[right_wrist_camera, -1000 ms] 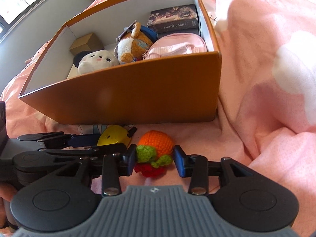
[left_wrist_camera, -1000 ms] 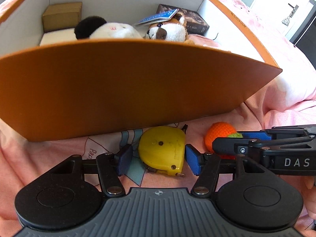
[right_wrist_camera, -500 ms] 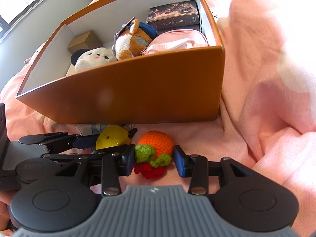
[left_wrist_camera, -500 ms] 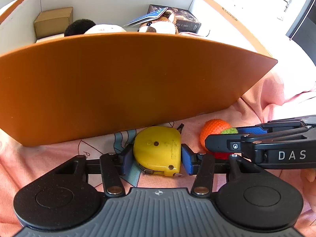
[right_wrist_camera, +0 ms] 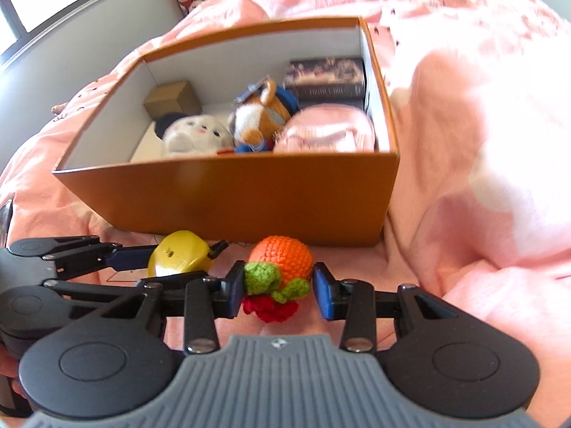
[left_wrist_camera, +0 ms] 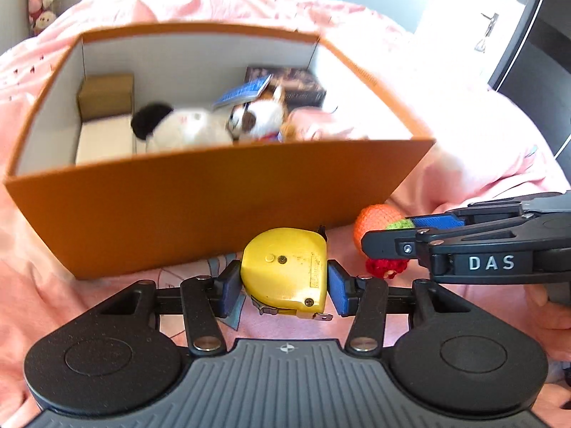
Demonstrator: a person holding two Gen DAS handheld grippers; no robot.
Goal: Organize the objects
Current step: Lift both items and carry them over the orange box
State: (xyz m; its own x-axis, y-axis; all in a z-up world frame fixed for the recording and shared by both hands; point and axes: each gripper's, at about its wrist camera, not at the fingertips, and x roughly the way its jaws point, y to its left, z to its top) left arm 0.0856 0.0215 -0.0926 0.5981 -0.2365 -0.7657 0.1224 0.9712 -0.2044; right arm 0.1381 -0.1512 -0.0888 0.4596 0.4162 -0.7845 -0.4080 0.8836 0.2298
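I have the yellow plastic tape measure flat-side up between my left fingers, both blue pads pressing its sides, so it is held. It sits just in front of the orange cardboard box, below the near wall's rim, with its metal hook end pointing back toward me. To get it in, I judge it must go up and forward over that wall.

Just to its right, still in front of the box, my right fingers clamp the orange crocheted fruit with green leaves and a red base, at a narrower spread. That piece is nearer the box's right corner.

White letters "DAS" read on the right gripper's side. Inside the box, lettering on the dark card box is too blurred to read.
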